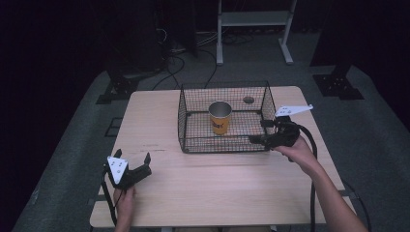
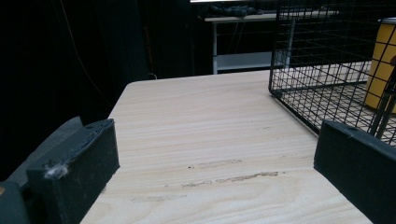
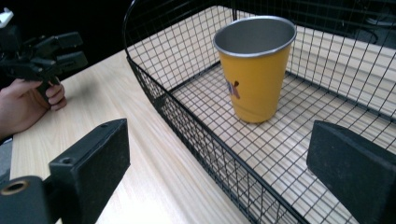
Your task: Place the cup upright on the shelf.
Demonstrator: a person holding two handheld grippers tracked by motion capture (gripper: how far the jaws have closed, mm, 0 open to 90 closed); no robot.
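Dim dark surroundings, light pooled on the table, soft shadows, near jaws blurred

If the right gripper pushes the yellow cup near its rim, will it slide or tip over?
The yellow cup will probably tip: it is tall, with a base narrower than its rim. The wire basket floor may catch that base. Its thin metal rim suggests it is light, and it looks empty.

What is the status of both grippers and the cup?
Left gripper open, idle on the table. Right gripper open, straddling the wire basket wall. Yellow cup upright inside, untouched.
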